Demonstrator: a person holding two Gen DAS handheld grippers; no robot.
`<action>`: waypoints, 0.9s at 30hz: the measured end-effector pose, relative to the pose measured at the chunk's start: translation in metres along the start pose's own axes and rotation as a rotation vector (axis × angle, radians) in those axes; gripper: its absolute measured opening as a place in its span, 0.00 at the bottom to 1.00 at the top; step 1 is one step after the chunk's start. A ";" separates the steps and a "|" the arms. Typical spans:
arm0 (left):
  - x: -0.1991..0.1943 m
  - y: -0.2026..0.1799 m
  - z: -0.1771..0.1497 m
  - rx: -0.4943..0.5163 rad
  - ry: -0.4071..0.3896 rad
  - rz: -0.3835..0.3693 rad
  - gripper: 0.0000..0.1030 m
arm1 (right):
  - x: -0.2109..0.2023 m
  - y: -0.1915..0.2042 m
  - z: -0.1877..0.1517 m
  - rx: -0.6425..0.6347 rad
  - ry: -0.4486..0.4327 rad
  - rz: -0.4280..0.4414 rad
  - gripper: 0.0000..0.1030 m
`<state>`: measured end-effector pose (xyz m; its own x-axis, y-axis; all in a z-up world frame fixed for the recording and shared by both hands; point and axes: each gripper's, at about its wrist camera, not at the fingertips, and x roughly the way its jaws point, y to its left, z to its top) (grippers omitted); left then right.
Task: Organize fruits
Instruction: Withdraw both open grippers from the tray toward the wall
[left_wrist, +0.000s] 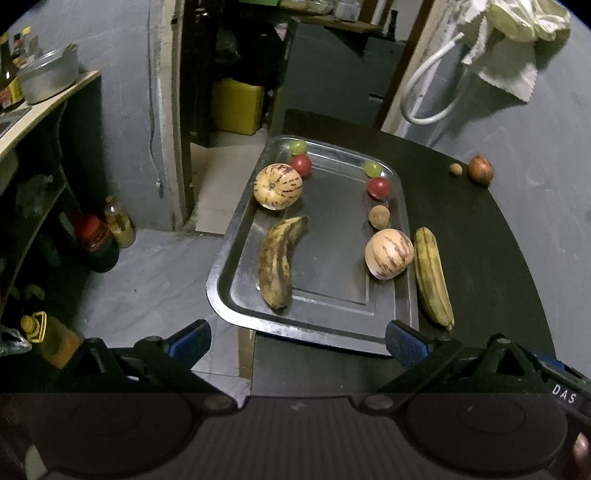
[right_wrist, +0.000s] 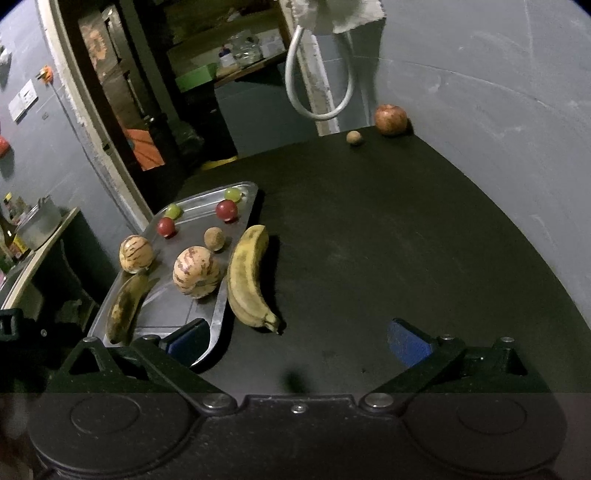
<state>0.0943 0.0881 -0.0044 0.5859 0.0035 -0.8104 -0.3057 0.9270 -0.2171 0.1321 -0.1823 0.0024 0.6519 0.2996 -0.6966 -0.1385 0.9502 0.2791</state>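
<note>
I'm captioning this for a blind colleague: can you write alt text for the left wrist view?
A silver metal tray on a dark round table holds two striped cream melons, two red and two green round fruits, a small brown fruit and a spotted brown banana. A yellow banana lies beside the tray. The left gripper is open and empty.

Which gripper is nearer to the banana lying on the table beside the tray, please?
Probably the right gripper: the banana lies just ahead of its left finger. The left gripper faces the tray, the banana off by its right finger.
</note>
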 end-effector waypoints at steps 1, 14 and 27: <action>0.000 -0.001 0.001 0.009 0.002 -0.003 0.99 | -0.001 -0.001 0.000 0.005 -0.001 -0.005 0.99; -0.004 -0.015 0.026 0.134 -0.019 -0.022 0.99 | -0.024 -0.016 -0.001 0.073 -0.031 -0.061 0.99; 0.001 0.010 0.042 0.181 0.005 -0.104 0.99 | -0.072 -0.005 -0.018 0.188 -0.084 -0.212 0.99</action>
<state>0.1233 0.1135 0.0151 0.6037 -0.0970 -0.7913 -0.1034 0.9746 -0.1984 0.0727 -0.2069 0.0396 0.7122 0.0805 -0.6974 0.1428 0.9560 0.2563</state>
